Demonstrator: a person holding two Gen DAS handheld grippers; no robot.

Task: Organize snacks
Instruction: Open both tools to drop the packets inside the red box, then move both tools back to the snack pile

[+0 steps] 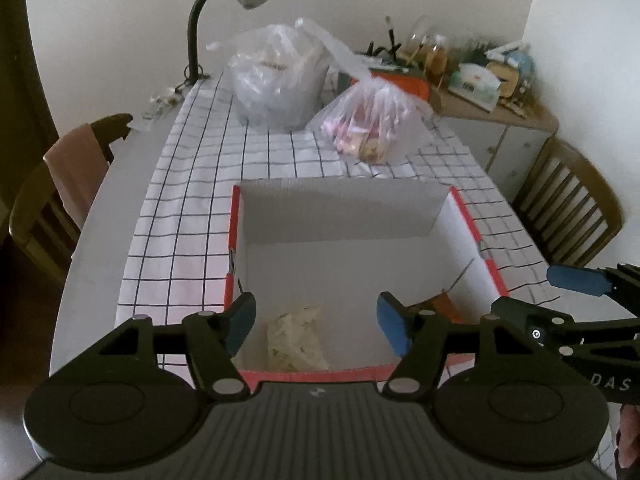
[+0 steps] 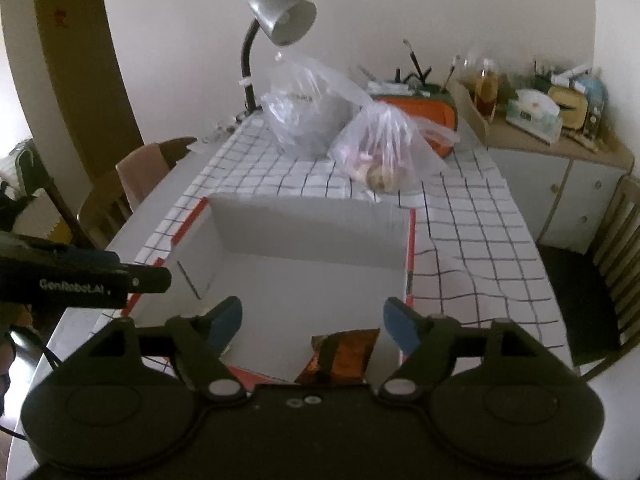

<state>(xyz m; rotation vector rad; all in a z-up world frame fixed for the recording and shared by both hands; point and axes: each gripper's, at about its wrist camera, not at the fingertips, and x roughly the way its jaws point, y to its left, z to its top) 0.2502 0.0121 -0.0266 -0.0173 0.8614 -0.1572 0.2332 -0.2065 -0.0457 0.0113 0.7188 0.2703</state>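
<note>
Snacks bag: light, crinkly, slippery film; pinch the knotted neck. Left gripper and right gripper both wide, holding nothing.

Box open on top, floor mostly bare; 2 packets near front wall. 2 plastic bags crowd counter behind.

The left gripper hangs with blue-padded fingers apart above a white cardboard box with red edges; a pale printed snack packet lies inside (nothing between the pads). Two clear plastic bags sit on the checked tablecloth beyond.
</note>
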